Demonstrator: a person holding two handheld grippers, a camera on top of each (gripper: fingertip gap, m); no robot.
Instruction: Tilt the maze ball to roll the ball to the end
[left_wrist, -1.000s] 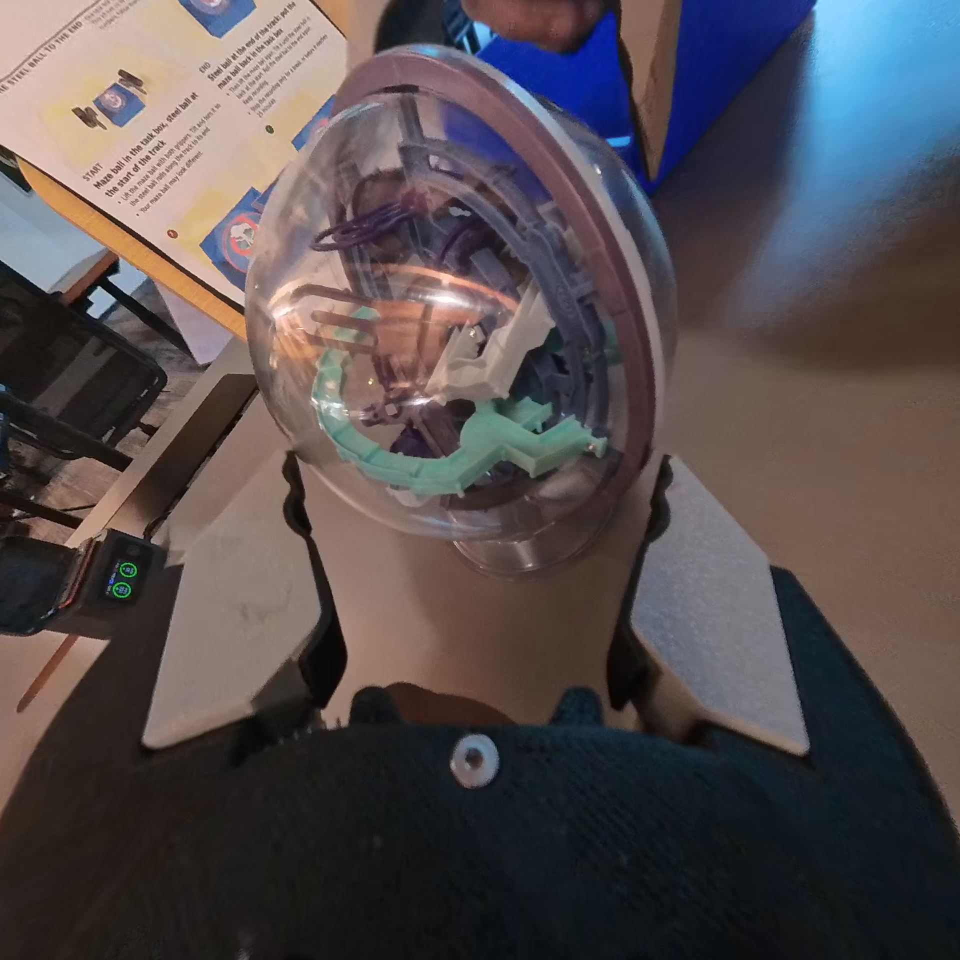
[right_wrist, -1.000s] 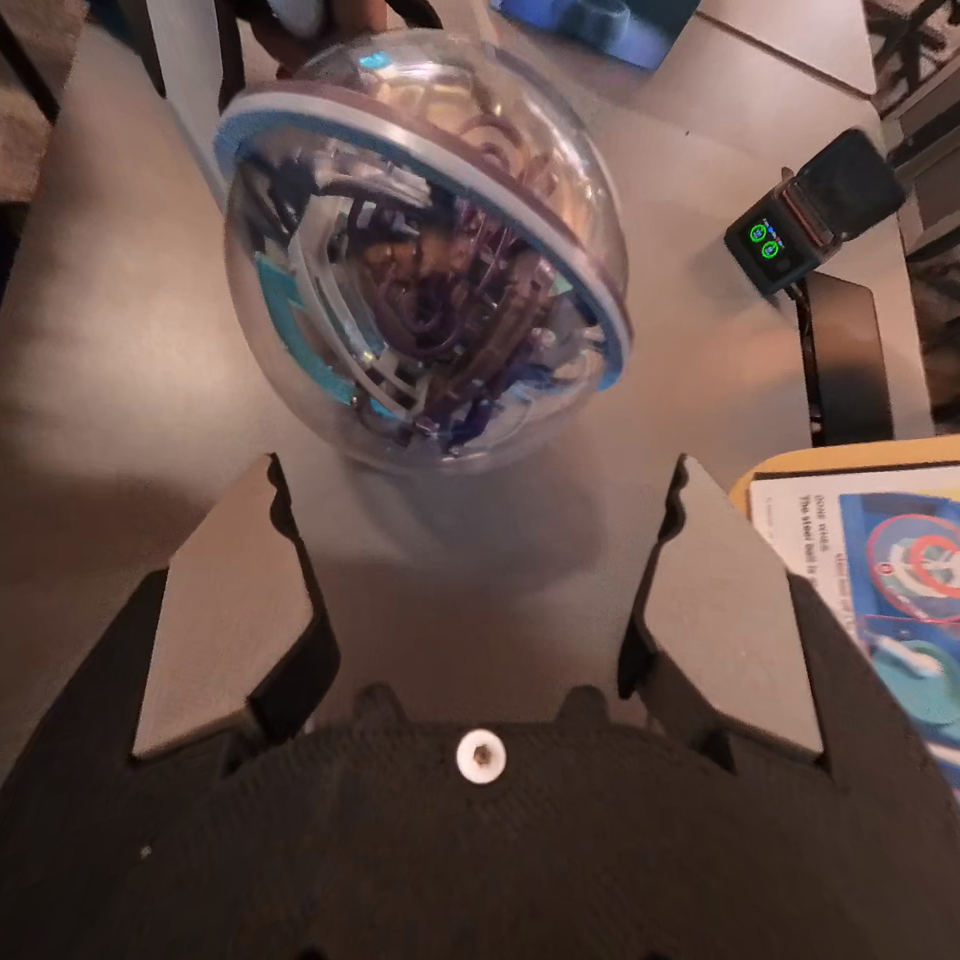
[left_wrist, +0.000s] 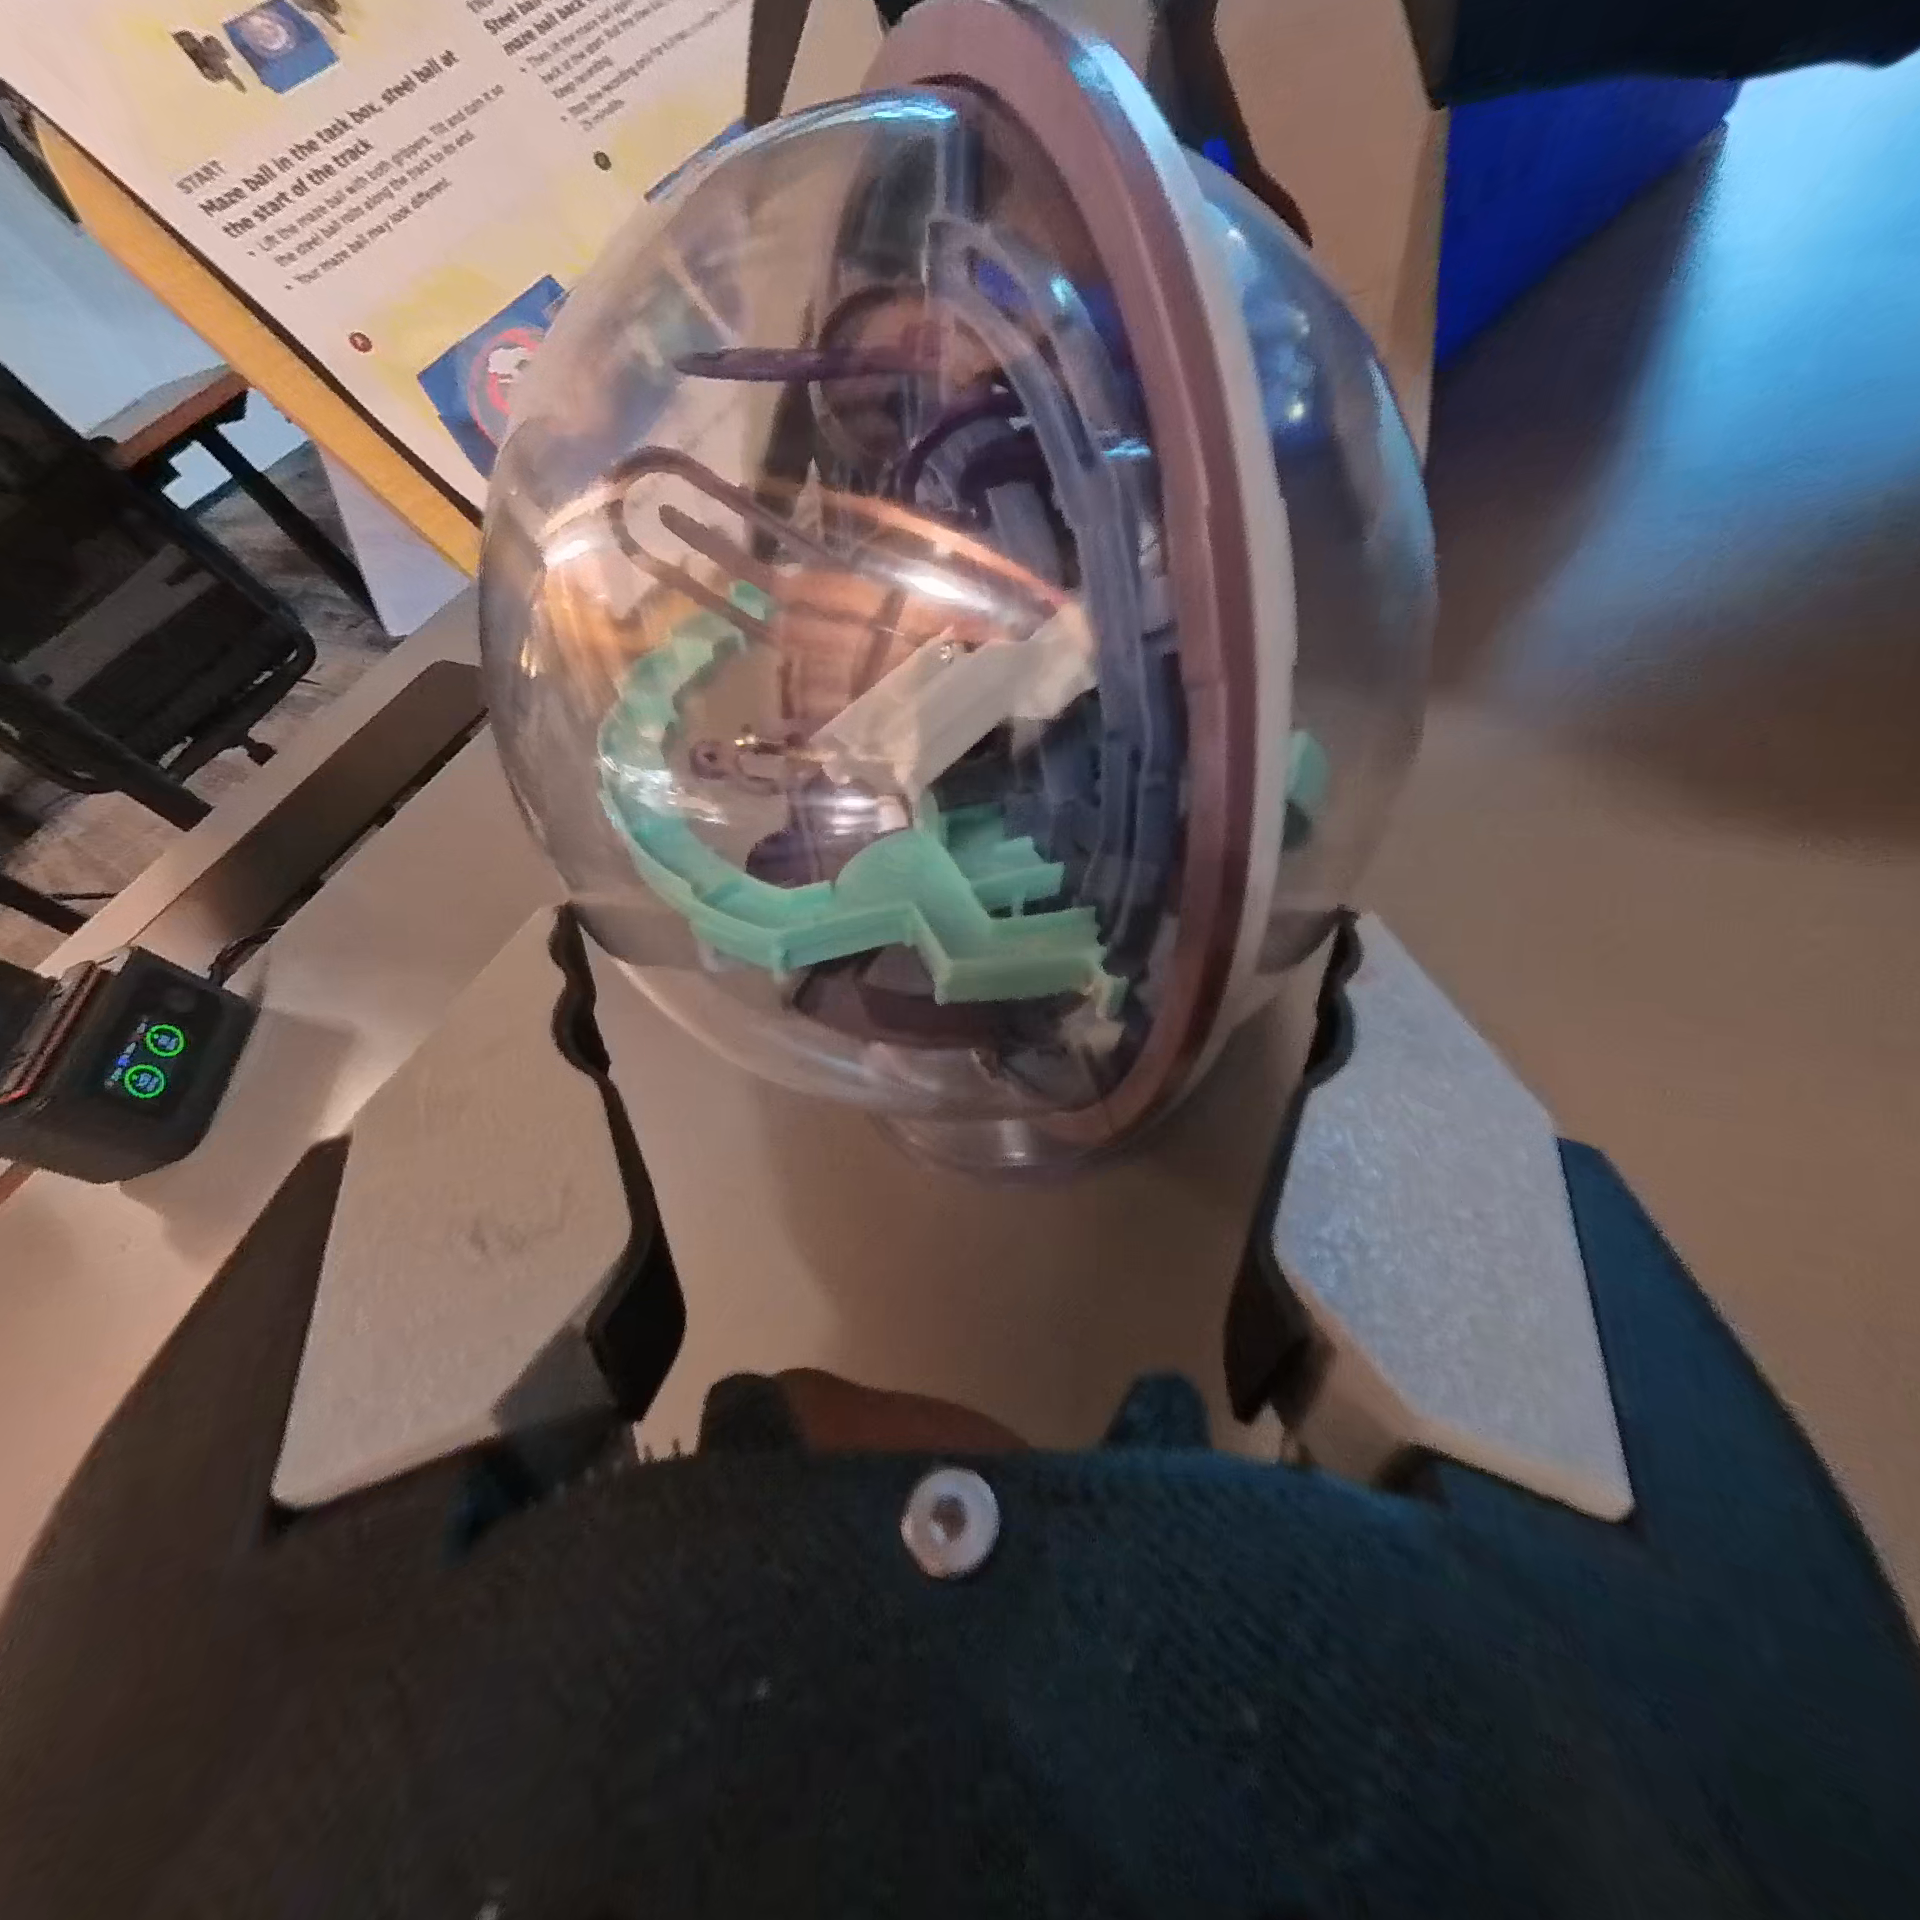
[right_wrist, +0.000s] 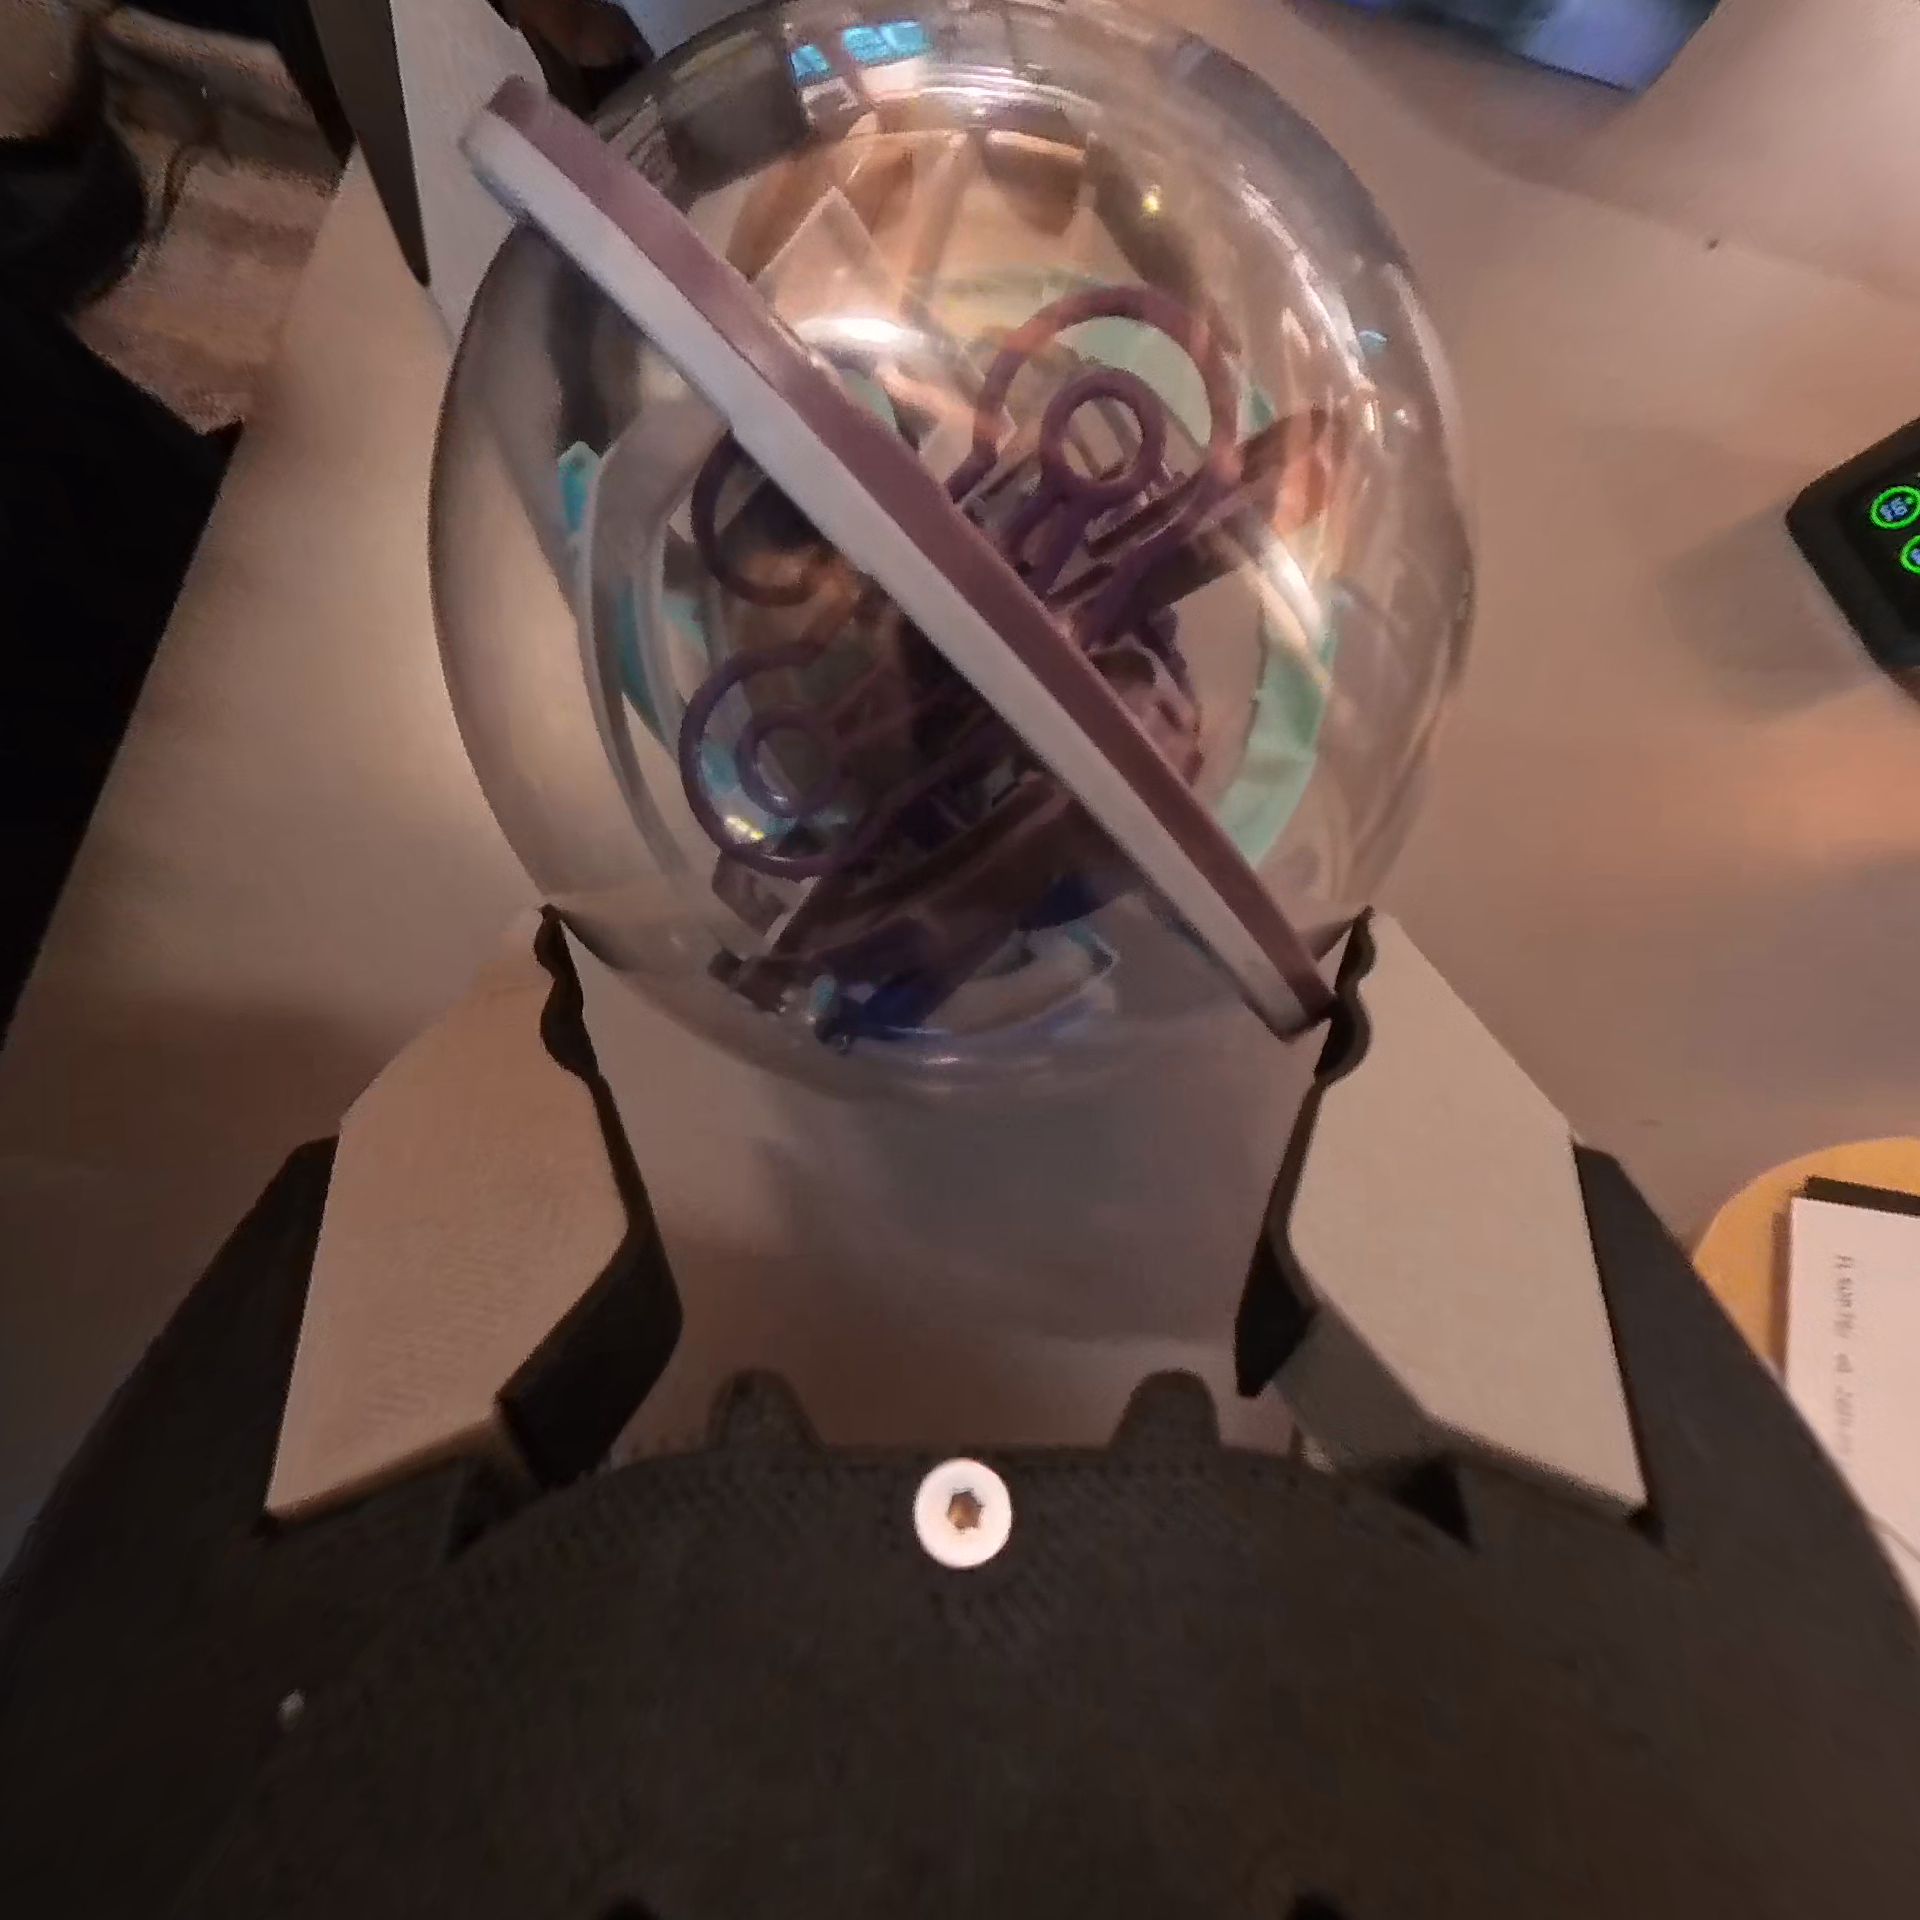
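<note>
Fingers (left_wrist: 582, 997) of my left gripper (left_wrist: 951, 997) spread wide, tips touching the clear plastic maze ball with purple and mint tracks (left_wrist: 935, 623). My right gripper (right_wrist: 951, 987) likewise cradles it (right_wrist: 935, 540), fingers (right_wrist: 1345, 997) wide apart, above the beige desk (left_wrist: 1662, 935).

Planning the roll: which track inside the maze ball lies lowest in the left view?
The mint-green track: it curves along the maze ball bottom; purple loops sit higher.

Left gripper (left_wrist: 951, 935) and right gripper (right_wrist: 951, 940): black textured bodies, pale grey wedge fingers (right_wrist: 447, 1278) with black notched inner edges, one silver screw (right_wrist: 963, 1524) at each base
</note>
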